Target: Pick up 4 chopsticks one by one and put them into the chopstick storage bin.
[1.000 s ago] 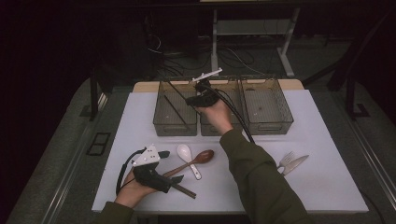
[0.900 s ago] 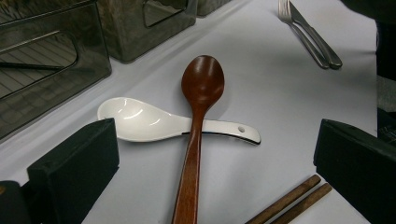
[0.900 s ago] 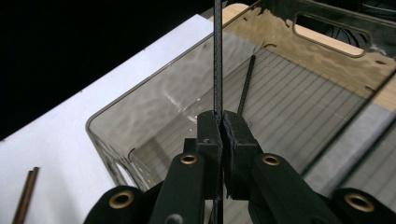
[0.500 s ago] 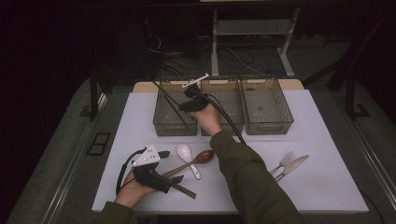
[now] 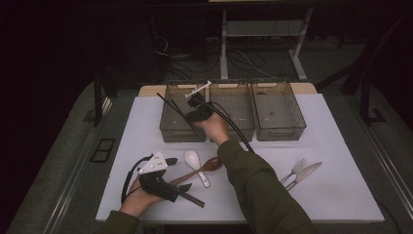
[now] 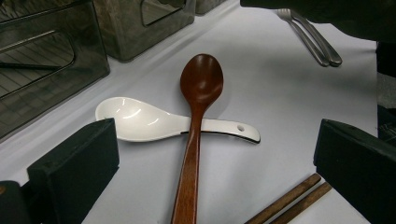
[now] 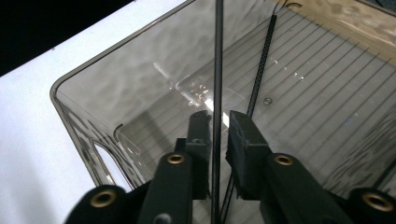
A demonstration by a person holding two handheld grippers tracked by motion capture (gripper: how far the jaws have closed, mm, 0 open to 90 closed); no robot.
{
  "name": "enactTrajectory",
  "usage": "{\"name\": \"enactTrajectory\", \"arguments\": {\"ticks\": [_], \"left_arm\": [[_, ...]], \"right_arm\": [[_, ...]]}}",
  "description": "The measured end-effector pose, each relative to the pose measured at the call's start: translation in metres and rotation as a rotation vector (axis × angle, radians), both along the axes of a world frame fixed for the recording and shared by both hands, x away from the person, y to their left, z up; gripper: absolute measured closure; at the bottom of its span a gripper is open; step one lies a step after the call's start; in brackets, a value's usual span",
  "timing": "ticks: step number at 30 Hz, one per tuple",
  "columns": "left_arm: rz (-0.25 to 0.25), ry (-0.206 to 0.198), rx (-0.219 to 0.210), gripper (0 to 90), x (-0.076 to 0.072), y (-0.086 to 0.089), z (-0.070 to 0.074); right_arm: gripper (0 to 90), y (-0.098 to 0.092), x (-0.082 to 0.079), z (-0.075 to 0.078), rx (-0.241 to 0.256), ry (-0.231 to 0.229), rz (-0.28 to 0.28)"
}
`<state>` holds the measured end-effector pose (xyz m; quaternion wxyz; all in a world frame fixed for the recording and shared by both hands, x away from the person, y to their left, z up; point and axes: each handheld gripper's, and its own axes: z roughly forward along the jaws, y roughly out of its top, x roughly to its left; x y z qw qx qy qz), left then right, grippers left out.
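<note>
White laminate worktop [image 5: 341,195] carries three smoky clear plastic bins [image 5: 184,127]; sorting cutlery into them looks to be the step in hand. Over the leftmost bin, the right tool [image 7: 218,122] pinches a pair of thin black chopsticks [image 7: 217,56], jaws nearly closed, tips angled into the bin. Next comes lowering and releasing. The left tool [image 6: 210,158] rests wide open near a brown wooden spoon [image 6: 198,107] crossing a white ceramic spoon [image 6: 135,122].
</note>
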<state>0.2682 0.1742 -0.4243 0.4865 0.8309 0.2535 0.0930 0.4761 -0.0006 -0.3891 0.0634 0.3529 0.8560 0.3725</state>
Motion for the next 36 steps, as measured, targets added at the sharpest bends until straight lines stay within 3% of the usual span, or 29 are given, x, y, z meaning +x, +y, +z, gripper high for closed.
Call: {"name": "enactTrajectory", "arguments": {"ticks": [8, 14, 23, 28, 36], "left_arm": [[-0.001, 0.000, 0.003, 0.0, 0.000, 0.000, 0.000], [0.000, -0.004, 0.008, 0.0, 0.001, 0.000, 0.000], [0.012, 0.001, 0.014, 0.0, 0.001, -0.001, -0.002], [0.012, 0.002, 0.020, 0.0, 0.002, -0.001, -0.003], [0.020, -0.008, 0.004, 0.0, 0.002, 0.001, -0.002]], "right_arm": [[58.3, -0.003, -0.005, 0.006, 0.005, -0.013, 0.011], [46.0, -0.018, -0.014, 0.016, 0.055, -0.030, 0.045], [35.0, -0.058, -0.035, 0.024, 0.086, -0.057, 0.088], [28.9, -0.086, -0.049, 0.026, 0.106, -0.081, 0.077], [26.8, -0.127, -0.069, 0.030, 0.148, -0.077, 0.098]]}}
